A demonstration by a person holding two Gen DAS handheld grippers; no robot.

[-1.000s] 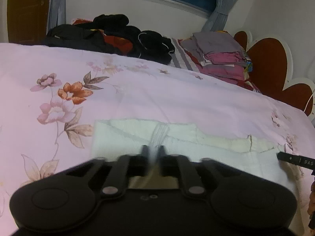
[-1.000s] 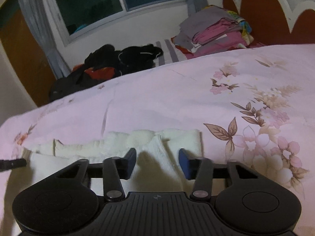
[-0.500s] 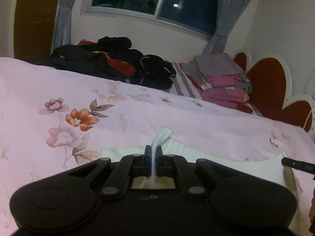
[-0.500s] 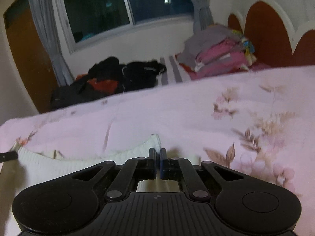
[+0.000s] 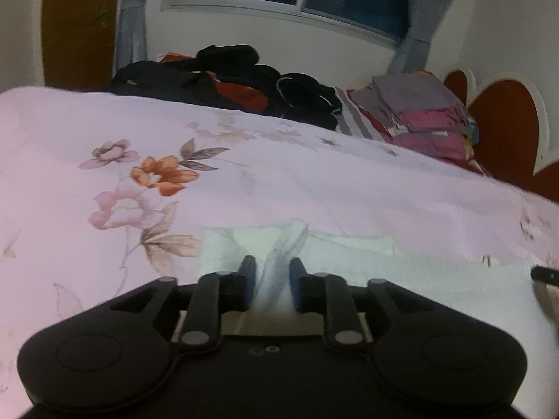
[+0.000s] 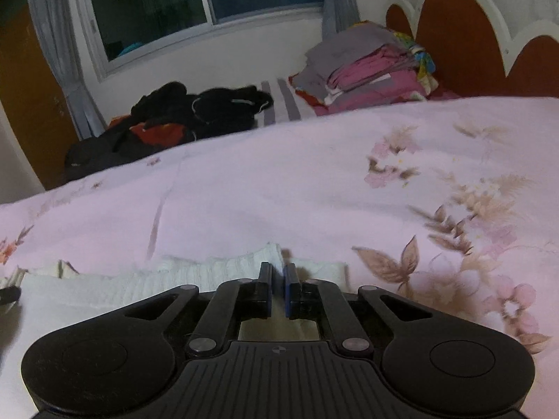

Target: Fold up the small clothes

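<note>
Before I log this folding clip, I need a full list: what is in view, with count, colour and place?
White garment: one, cream-white, near edge of the bed.
Bedspread: one, pink with flowers, covering the bed.
Dark clothes pile: one, black and red, far side under the window.
Folded stack: one, grey and pink, by the headboard.
Headboard: one, red-brown, white-edged.
Window: one, dark, grey curtains.
Left gripper: black, opening, fabric between its fingers.
Right gripper: black, pinching the garment's edge.

Cream ribbed garment (image 6: pixel 195 276) on pale pink floral bedsheet (image 5: pixel 314 181) (orange and mauve blooms); black clothes pile (image 5: pixel 244 83); pink-grey folded stack (image 6: pixel 370 66).
</note>
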